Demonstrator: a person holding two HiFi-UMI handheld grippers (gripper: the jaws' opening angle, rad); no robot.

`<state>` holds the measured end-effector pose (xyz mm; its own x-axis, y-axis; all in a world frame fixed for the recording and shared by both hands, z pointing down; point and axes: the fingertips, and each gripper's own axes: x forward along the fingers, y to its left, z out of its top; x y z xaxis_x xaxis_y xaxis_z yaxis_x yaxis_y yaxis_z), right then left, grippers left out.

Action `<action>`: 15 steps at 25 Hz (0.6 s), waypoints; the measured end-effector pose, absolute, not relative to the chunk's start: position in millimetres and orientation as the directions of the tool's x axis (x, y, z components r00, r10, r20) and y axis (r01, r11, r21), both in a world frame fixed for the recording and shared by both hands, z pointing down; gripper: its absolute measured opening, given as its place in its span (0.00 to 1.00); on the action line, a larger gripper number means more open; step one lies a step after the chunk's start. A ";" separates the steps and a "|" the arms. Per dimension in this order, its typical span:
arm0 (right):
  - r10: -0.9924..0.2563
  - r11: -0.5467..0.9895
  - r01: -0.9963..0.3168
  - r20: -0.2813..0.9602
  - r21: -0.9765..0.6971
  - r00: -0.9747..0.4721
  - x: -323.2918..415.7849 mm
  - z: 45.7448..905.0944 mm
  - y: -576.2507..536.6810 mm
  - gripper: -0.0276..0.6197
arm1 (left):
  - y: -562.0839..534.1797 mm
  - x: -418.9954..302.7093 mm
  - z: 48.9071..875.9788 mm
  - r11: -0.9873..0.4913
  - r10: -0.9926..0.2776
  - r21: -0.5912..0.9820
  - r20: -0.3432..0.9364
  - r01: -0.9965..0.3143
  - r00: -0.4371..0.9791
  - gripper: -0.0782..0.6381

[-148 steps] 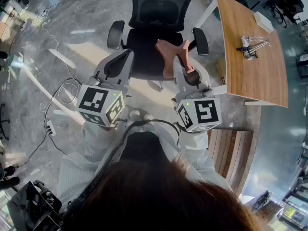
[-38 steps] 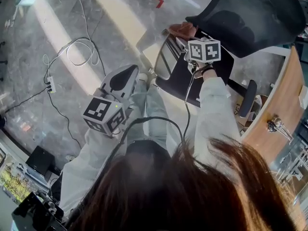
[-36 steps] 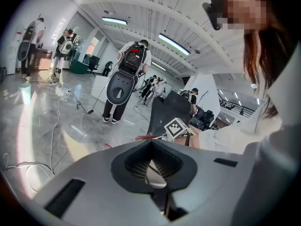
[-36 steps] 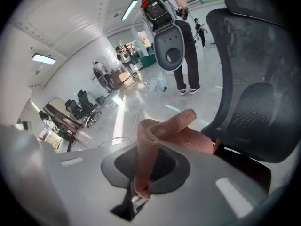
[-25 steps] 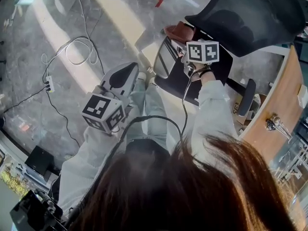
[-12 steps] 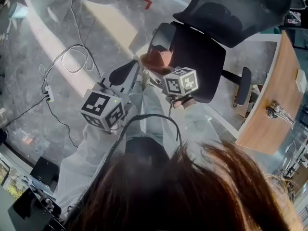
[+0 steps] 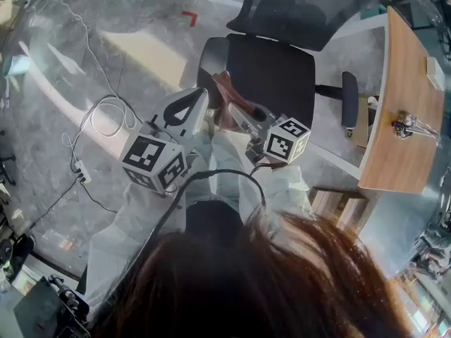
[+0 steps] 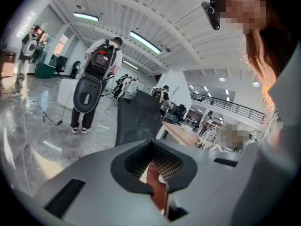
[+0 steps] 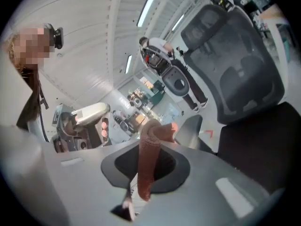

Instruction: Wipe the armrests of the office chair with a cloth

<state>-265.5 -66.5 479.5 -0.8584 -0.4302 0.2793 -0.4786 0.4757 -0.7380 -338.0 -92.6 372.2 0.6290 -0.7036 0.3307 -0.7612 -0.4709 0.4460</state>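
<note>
The black office chair (image 7: 271, 69) stands ahead of me, with one armrest (image 7: 209, 56) at its left and the other (image 7: 350, 97) at its right. My right gripper (image 7: 236, 111) is shut on a reddish-brown cloth (image 7: 225, 98), held just off the near end of the left armrest. In the right gripper view the cloth (image 9: 149, 159) sticks up from the closed jaws, with the chair's backrest (image 9: 235, 65) behind. My left gripper (image 7: 192, 104) hangs beside the cloth with its jaws shut. A strip of cloth (image 8: 158, 187) shows through the slot of the left gripper (image 8: 151, 145).
A wooden desk (image 7: 398, 62) with a small metal object (image 7: 412, 124) stands right of the chair. Cables (image 7: 106, 115) and a power strip (image 7: 79, 171) lie on the grey floor at left. People stand in the distance (image 8: 96, 84).
The right gripper drew back along the left armrest toward me with the cloth. The left gripper barely moved. The chair now sits higher and more centred in the head view.
</note>
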 end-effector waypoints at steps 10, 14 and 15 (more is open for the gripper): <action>-0.839 0.373 -0.667 0.073 -0.645 -0.540 -48.9 343.6 -41.6 0.08 | -89.6 -178.5 351.1 -0.710 -0.472 0.436 0.287 -0.553 0.833 0.11; -0.899 0.296 -0.724 0.073 -0.622 -0.431 29.8 334.3 -17.3 0.08 | -80.2 -124.8 350.6 -0.748 -0.425 0.423 0.287 -0.512 0.858 0.11; -0.906 0.286 -0.731 0.073 -0.620 -0.417 52.6 333.2 -14.3 0.08 | -79.9 -108.9 349.8 -0.749 -0.427 0.418 0.289 -0.514 0.857 0.11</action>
